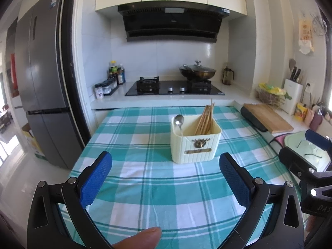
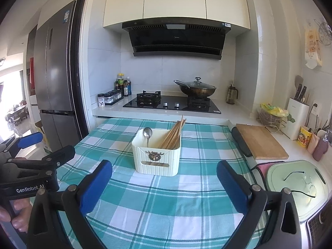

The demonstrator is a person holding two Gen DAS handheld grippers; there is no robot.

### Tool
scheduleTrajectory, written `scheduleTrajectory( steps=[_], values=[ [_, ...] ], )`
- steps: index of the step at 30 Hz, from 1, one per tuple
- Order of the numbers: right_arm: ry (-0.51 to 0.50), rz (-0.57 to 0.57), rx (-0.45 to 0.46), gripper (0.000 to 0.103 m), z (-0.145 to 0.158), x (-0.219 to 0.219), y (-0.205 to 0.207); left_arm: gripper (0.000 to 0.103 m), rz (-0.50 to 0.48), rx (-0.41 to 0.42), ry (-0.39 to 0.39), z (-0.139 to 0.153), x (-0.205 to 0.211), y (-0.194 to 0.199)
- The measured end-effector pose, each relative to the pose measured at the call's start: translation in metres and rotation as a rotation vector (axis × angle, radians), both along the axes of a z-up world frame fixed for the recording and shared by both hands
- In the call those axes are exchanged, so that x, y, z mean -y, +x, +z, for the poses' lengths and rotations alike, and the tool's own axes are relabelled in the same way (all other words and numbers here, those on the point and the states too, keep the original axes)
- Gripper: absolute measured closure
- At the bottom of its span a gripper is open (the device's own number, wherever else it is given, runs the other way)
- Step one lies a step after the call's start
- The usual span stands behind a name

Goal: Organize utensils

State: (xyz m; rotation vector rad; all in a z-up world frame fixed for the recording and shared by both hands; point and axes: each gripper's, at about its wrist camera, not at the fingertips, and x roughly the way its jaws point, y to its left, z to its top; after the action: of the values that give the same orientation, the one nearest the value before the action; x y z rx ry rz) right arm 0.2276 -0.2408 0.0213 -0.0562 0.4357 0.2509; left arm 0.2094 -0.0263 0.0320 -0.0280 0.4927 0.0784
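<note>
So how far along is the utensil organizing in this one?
Looks finished or nearly so: the metal spoon and wooden chopsticks already stand in the cream ribbed plastic holder. Nothing is in hand; left tongs and right tongs are open. No loose utensils show on the teal checked tablecloth.

Lots of bare checked cloth [image 2: 166, 207] in front of the cream box [image 2: 156, 157], wide enough for both open grippers to pass side by side. More bare cloth to the left of the box and behind it, up to the stove counter [image 2: 157, 112]. Sticking up out of the box: a spoon [image 2: 147, 133] and leaning chopsticks [image 2: 173, 133], in the way from above. To the right of the box, past the cloth edge: a wooden board [image 2: 260, 142] and a green lid [image 2: 296, 186].
</note>
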Motion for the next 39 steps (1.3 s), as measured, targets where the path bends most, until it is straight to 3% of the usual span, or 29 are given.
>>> scheduleTrajectory(
  steps=[39],
  values=[
    [-0.007, 0.015, 0.027, 0.001, 0.01, -0.004, -0.013, 0.0, 0.006, 0.003, 0.006, 0.003, 0.001, -0.005]
  ],
)
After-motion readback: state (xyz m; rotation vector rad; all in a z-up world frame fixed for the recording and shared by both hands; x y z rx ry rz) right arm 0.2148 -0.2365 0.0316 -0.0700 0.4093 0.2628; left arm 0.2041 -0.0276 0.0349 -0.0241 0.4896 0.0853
